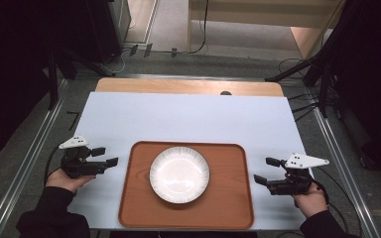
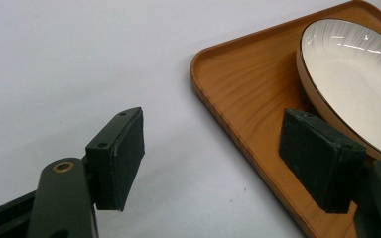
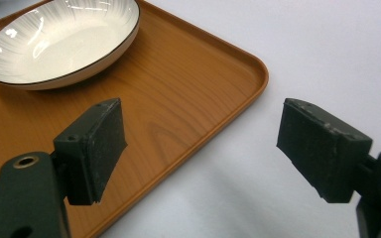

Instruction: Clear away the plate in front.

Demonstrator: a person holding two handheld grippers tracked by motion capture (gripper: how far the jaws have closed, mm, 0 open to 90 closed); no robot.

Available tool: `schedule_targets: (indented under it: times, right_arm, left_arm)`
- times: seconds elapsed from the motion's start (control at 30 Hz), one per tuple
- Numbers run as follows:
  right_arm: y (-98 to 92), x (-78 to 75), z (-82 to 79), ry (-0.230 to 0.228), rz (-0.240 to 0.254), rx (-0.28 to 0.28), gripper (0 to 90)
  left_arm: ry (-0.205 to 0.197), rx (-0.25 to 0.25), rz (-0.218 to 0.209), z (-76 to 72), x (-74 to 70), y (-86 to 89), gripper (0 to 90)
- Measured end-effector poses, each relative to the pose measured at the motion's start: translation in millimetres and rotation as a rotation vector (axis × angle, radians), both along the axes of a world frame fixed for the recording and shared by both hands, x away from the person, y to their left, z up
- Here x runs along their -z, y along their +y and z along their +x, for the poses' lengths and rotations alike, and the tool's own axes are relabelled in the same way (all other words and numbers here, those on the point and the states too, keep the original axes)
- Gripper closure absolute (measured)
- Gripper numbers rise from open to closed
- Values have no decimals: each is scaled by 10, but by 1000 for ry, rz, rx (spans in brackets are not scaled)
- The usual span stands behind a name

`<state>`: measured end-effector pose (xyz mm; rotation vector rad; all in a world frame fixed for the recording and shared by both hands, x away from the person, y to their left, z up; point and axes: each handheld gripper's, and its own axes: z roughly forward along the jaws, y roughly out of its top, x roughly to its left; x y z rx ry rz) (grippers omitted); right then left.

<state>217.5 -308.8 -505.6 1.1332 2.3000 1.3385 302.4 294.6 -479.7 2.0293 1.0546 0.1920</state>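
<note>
A brown wooden tray lies on the white table sheet near the front edge, with a white ribbed plate at its middle. My left gripper hovers open just left of the tray, jaws pointing at its left rim. In the left gripper view the tray corner and the plate lie ahead between the spread pads. My right gripper stands open at the tray's right edge. Its view shows the tray, the plate and empty space between its pads.
The white sheet covers a wooden table with metal rails on both sides. Cables and dark stands sit on the floor beyond the far edge and at the right.
</note>
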Motion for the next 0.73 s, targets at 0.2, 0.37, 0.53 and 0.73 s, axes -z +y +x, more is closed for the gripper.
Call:
schedule_targets:
  times: [0.2,0.37,0.53,0.73]
  right_arm:
    - [-2,1,-1,0,0,1,195]
    - [-2,1,1,0,-3,0,195]
    - [-1,3,1,0,0,1,195]
    - [-1,5,2,1,-1,0,196]
  left_arm:
    - [-5,4,0,-2,-1,3,262]
    - [-15,-4,8,-2,2,2,259]
    - [-14,-17,-6,-1,-4,11,247]
    - [-16,-8,13,1,11,2,247]
